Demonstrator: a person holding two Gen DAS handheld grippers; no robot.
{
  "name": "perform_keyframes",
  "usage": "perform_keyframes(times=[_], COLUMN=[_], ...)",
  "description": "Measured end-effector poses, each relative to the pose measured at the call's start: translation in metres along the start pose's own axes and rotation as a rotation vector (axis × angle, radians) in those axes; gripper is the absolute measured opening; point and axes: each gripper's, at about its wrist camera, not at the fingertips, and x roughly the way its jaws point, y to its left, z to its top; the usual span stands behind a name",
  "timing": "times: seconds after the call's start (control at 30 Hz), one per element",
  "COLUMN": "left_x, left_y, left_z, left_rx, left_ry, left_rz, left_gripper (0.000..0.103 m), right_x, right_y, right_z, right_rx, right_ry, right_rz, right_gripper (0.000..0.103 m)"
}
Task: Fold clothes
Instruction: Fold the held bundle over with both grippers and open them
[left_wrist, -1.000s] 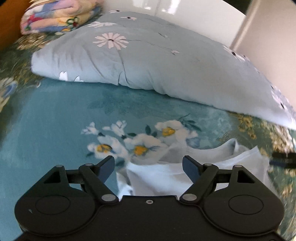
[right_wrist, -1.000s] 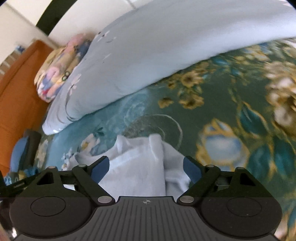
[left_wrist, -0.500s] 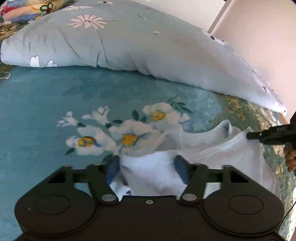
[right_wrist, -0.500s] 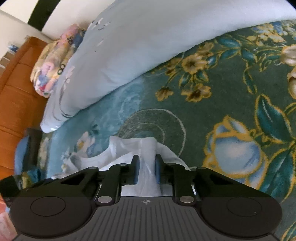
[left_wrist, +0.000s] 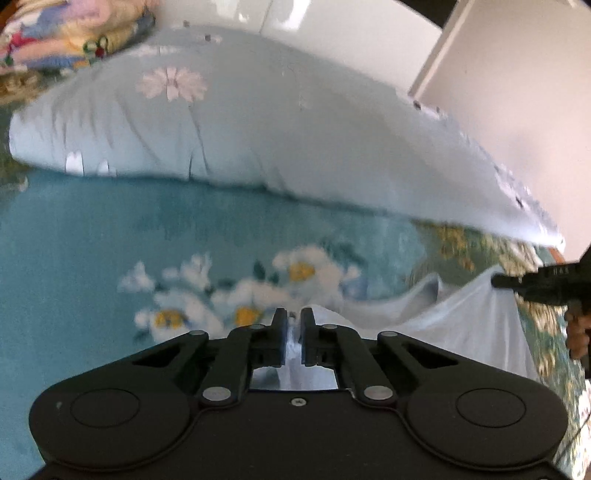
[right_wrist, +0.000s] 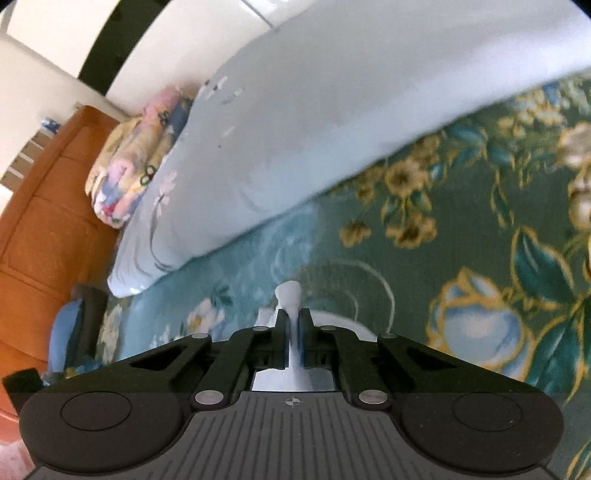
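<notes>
A white garment (left_wrist: 454, 325) hangs stretched between my two grippers above the teal floral bedspread (left_wrist: 92, 251). My left gripper (left_wrist: 293, 317) is shut on one edge of it, cloth pinched between the fingers. My right gripper (right_wrist: 293, 317) is shut on another edge, and a white tuft (right_wrist: 290, 293) sticks out past its tips. The right gripper also shows at the right edge of the left wrist view (left_wrist: 498, 282), pinching the garment's far corner.
A large pale blue duvet (left_wrist: 258, 122) with daisy print lies across the bed behind the garment. A folded multicoloured blanket (right_wrist: 125, 173) sits at its far end by an orange wooden headboard (right_wrist: 44, 236). A white wall (left_wrist: 517, 92) rises at the right.
Both grippers were open over the garment a second ago. The right one shut on it first, then the left. Both have since lifted, pulling the cloth up and taut.
</notes>
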Motion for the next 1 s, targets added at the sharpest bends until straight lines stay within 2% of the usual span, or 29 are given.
perform_keyframes(times=[0.1, 0.3, 0.47, 0.57, 0.6, 0.7, 0.73, 0.77, 0.8, 0.83, 0.87, 0.9, 0.97, 1.0], left_x=[0.007, 0.038, 0.049, 0.051, 0.049, 0.040, 0.034, 0.027, 0.020, 0.012, 0.003, -0.004, -0.018, -0.023], left_y=[0.004, 0.008, 0.014, 0.013, 0.013, 0.010, 0.009, 0.007, 0.006, 0.005, 0.003, 0.001, -0.007, -0.012], left_z=[0.010, -0.001, -0.010, -0.011, -0.011, -0.007, -0.006, -0.005, -0.005, -0.005, -0.006, -0.008, -0.012, -0.015], left_rx=[-0.016, 0.012, -0.016, -0.013, -0.018, -0.040, -0.046, -0.054, -0.070, -0.091, -0.118, -0.142, -0.178, -0.186], left_ry=[-0.012, 0.072, 0.106, 0.117, 0.117, 0.108, 0.100, 0.084, 0.063, 0.044, 0.027, 0.017, 0.001, -0.002], left_rz=[0.023, 0.096, 0.128, 0.143, 0.152, 0.167, 0.174, 0.184, 0.189, 0.184, 0.177, 0.178, 0.175, 0.169], left_gripper=[0.004, 0.005, 0.006, 0.008, 0.012, 0.015, 0.020, 0.033, 0.044, 0.048, 0.058, 0.071, 0.085, 0.094], right_x=[0.003, 0.024, 0.034, 0.034, 0.033, 0.025, 0.018, 0.011, 0.004, -0.004, -0.011, -0.018, -0.032, -0.038], right_y=[-0.004, -0.021, -0.031, -0.029, -0.028, -0.022, -0.018, -0.015, -0.012, -0.010, -0.009, -0.009, -0.009, -0.009], right_z=[0.005, 0.001, -0.004, -0.005, -0.005, -0.006, -0.008, -0.010, -0.012, -0.015, -0.019, -0.023, -0.033, -0.038], right_rx=[0.006, 0.030, 0.048, 0.051, 0.049, 0.035, 0.024, 0.012, 0.003, 0.000, -0.003, -0.003, 0.007, 0.014], right_ry=[-0.018, 0.018, 0.039, 0.041, 0.043, 0.036, 0.022, 0.009, -0.004, -0.012, -0.014, -0.012, -0.007, -0.004], right_rz=[-0.023, -0.106, -0.140, -0.142, -0.144, -0.134, -0.127, -0.120, -0.112, -0.103, -0.099, -0.099, -0.085, -0.073], right_gripper=[0.004, 0.004, 0.004, 0.004, 0.004, 0.015, 0.023, 0.040, 0.047, 0.049, 0.052, 0.063, 0.077, 0.077])
